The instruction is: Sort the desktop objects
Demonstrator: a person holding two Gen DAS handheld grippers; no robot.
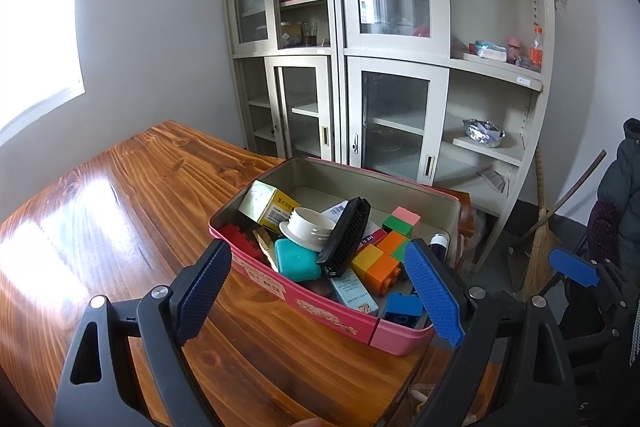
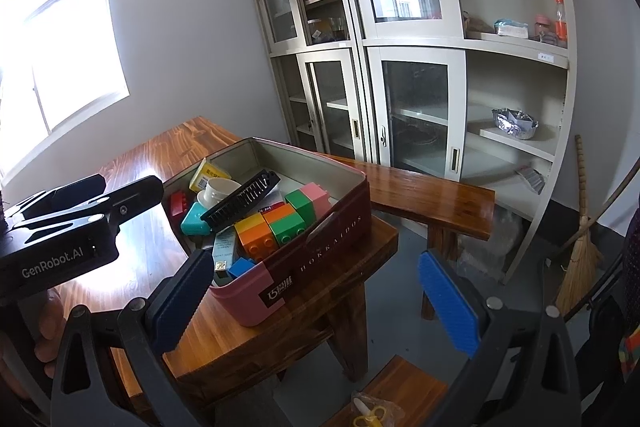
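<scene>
Now the pink rectangular metal tin point(image 1: 340, 311), heaped with coloured plastic blocks point(image 1: 380, 263) and a black comb point(image 1: 346, 237), sits on the glossy wooden table point(image 1: 120, 227), just ahead of the left gripper point(image 1: 320, 291) and the right gripper point(image 2: 316, 303), each with jaws apart and empty.

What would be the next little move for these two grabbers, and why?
Probably the left gripper should ease down onto the black comb. Both grippers are open and empty, the left one hovers right at the pink tin, and the comb lies on top of the pile of blocks and boxes, so nothing has to be cleared first. The right gripper hangs off the tin's corner.
</scene>
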